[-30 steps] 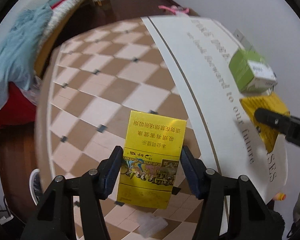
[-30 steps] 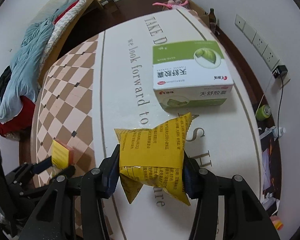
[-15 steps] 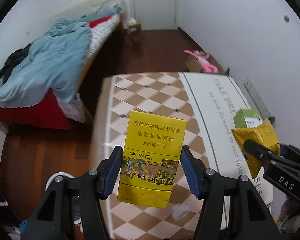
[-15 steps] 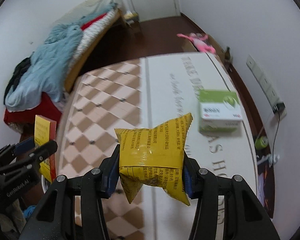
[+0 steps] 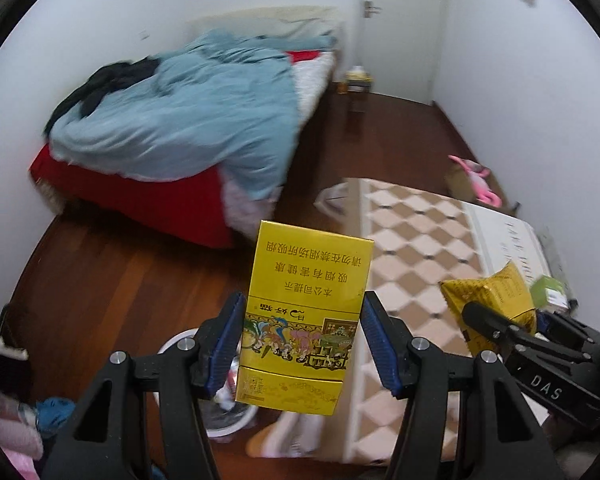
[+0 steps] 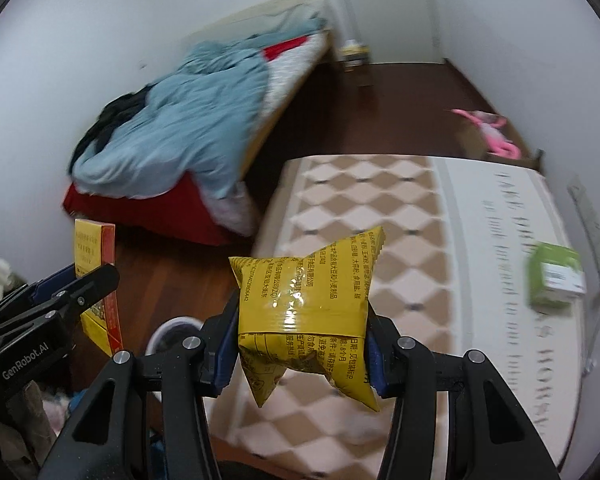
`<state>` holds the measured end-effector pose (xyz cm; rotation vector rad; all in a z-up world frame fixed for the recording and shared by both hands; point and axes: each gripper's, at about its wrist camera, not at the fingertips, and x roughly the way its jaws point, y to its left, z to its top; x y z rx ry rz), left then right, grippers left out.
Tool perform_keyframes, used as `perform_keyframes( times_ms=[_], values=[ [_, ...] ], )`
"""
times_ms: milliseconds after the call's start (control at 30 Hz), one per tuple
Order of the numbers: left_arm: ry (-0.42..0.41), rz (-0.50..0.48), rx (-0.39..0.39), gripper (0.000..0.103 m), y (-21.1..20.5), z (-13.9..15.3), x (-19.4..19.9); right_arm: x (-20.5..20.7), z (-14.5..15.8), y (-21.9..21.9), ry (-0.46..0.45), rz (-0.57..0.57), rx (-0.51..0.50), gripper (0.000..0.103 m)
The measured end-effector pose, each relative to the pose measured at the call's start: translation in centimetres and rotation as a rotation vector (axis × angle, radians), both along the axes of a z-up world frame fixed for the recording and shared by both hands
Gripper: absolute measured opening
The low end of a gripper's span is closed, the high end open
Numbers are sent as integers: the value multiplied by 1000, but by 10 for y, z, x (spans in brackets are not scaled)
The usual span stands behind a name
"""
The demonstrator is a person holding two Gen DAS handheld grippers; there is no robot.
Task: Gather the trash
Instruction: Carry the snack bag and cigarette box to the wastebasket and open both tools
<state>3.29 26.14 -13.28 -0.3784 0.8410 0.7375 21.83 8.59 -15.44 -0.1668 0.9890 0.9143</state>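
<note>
Left gripper point(image 5: 302, 340): fingers point(image 5: 226, 340) clamped on the sides of an upright yellow cigarette box point(image 5: 304, 312), held in the air above the wooden floor point(image 5: 112, 280). Right gripper point(image 6: 302, 344): fingers point(image 6: 226, 344) clamped on a puffed yellow snack packet point(image 6: 306, 308), held above the edge of the bench point(image 6: 380, 208). A green box point(image 6: 556, 280) lies on the bench near the wall. A white bin point(image 5: 180, 342) stands on the floor below both grippers. Background: bed with blue blanket point(image 5: 188, 120).
</note>
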Motion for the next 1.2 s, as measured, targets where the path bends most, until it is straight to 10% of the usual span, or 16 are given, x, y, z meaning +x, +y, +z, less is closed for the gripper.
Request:
perform_keyframes(
  times_ms=[700, 867, 967, 1033, 1200],
  values=[
    [68, 394, -514, 56, 169, -189, -153, -163, -181, 238, 259, 353, -256, 54],
    [49, 474, -520, 93, 182, -191, -182, -181, -207, 262, 283, 396, -292, 54],
    [77, 523, -494, 93, 182, -191, -199, -184, -220, 275, 333, 412, -298, 69],
    [109, 534, -444, 93, 177, -189, -205, -182, -231, 279, 387, 420, -305, 99],
    [185, 556, -355, 93, 157, -190, -216, -185, -240, 274, 372, 433, -347, 99]
  ],
)
